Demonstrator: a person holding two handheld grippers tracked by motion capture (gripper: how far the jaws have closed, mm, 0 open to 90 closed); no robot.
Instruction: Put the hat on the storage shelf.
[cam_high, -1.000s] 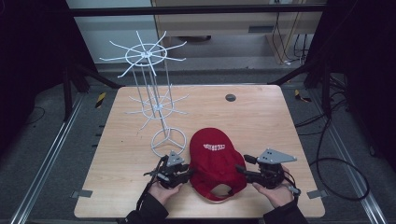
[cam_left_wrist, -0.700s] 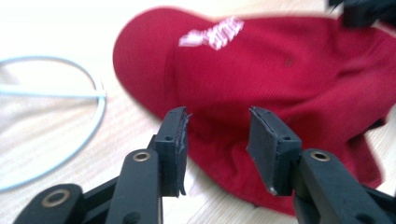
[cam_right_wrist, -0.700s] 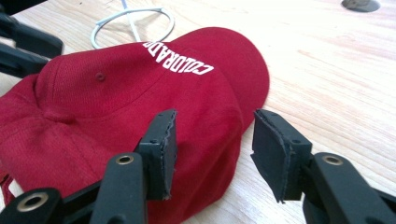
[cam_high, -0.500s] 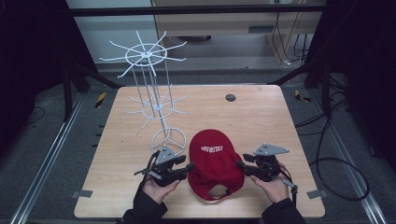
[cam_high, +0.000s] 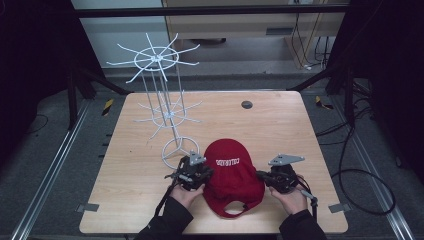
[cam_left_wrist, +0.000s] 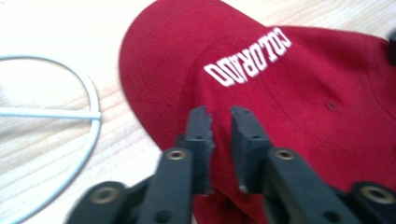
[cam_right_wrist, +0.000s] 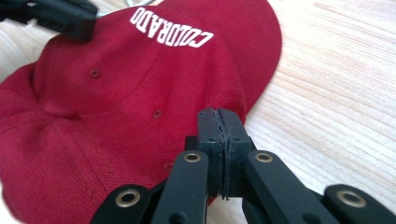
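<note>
The red Colorado cap (cam_high: 233, 175) lies on the counter (cam_high: 280, 125) between both tools. The left tool (cam_left_wrist: 220, 122), its jaws just closing, stands slightly apart over the cap's side. The right tool (cam_right_wrist: 219, 122) has pressed together at the cap's edge; whether fabric is pinched is unclear.

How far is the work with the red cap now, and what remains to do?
Early stage. Done: the right gripper is shut on the red cap at its side edge. In hand: the left gripper has just been closing on the opposite side, a small gap between its jaws. Left: the cap lies on the table; the wire rack beside it carries nothing.
</note>
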